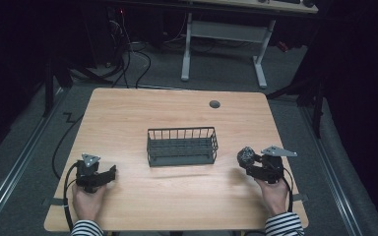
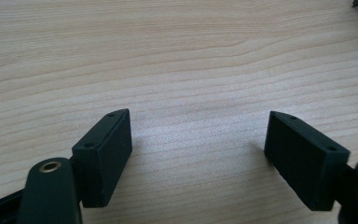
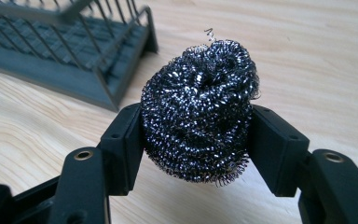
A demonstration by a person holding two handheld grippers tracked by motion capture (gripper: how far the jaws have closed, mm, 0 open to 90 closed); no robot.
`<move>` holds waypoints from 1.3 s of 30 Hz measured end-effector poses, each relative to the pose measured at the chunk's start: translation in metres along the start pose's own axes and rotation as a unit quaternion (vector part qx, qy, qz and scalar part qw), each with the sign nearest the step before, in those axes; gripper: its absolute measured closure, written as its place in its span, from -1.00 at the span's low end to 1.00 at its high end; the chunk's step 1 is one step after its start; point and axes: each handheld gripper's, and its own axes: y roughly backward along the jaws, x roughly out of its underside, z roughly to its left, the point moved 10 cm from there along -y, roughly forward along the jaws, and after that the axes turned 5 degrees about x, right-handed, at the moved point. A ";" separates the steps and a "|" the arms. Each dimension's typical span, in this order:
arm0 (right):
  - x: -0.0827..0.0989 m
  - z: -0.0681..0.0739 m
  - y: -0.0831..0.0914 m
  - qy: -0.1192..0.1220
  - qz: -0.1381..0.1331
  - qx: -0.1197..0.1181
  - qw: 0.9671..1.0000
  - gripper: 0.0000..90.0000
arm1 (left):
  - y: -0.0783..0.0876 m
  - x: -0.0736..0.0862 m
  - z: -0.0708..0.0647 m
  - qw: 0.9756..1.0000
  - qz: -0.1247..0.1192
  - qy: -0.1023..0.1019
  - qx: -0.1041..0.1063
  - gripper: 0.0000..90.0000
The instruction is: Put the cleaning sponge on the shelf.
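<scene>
Your right gripper (image 3: pixel 196 140) pinches the steel-wool scourer (image 3: pixel 199 109) just right of the empty wire basket (image 1: pixel 181 146) (likely its destination), so dropping it in remains, while your left gripper (image 2: pixel 198 154) rests spread.

I have a light wood-grain desk (image 1: pixel 128 113) in front of me, with a round grey grommet hole (image 1: pixel 214 104) near its far edge. A dark grey wire basket (image 1: pixel 181 146) sits directly on it, about the middle. From here the basket looks empty.
</scene>
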 end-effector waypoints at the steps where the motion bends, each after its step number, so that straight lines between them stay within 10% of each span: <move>1: -0.002 0.002 0.001 0.002 -0.001 -0.002 1.000 -0.10 | 0.000 0.000 0.000 1.000 0.000 0.000 0.000 -0.47; 39: -0.093 0.087 0.004 0.064 -0.045 -0.103 0.992 -0.11 | 0.000 0.000 0.000 1.000 0.000 0.000 0.003 -0.46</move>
